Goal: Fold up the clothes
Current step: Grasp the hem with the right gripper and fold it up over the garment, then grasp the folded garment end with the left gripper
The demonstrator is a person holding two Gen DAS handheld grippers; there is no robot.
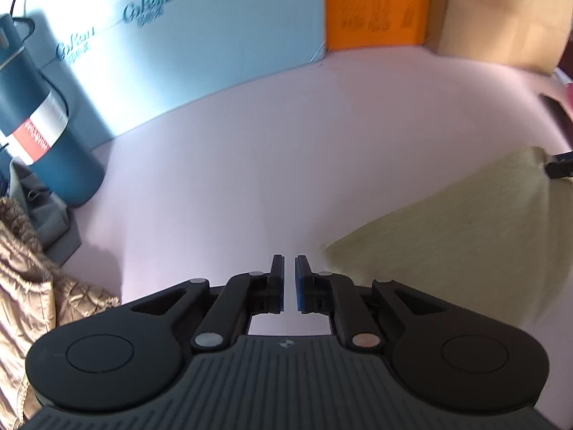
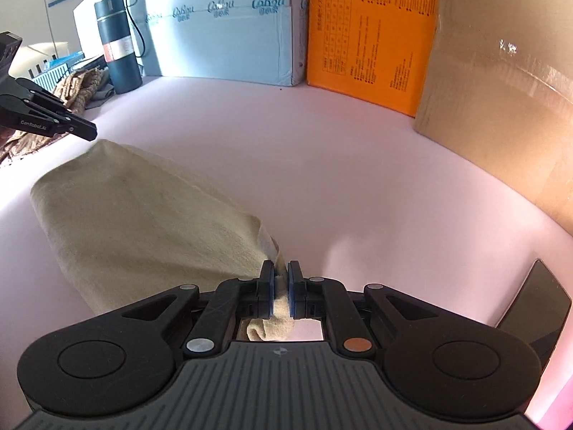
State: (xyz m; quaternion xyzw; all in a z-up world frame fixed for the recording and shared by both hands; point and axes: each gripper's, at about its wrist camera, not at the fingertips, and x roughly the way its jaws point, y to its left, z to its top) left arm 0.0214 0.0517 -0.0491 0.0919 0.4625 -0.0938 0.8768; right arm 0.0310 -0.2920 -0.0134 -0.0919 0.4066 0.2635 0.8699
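Note:
A pale olive cloth (image 2: 143, 215) lies bunched on the pink table (image 2: 358, 179), its far corner raised in a peak. My right gripper (image 2: 281, 265) is shut on the cloth's near corner, and fabric fills the gap between its blue pads. My left gripper (image 1: 289, 259) hovers over bare table, its jaws a narrow slit apart with nothing between them. The cloth (image 1: 465, 236) lies just right of it. In the right wrist view, the left gripper (image 2: 89, 132) points at the raised corner, just clear of it. The right gripper's tip (image 1: 558, 166) shows at the cloth's far end.
A teal flask (image 1: 46, 136) and a quilted tan jacket (image 1: 28, 279) sit at the left. A light blue box (image 1: 200, 53), an orange box (image 2: 372, 36) and a cardboard box (image 2: 501, 107) wall the back. A dark flat device (image 2: 537, 308) lies at the right.

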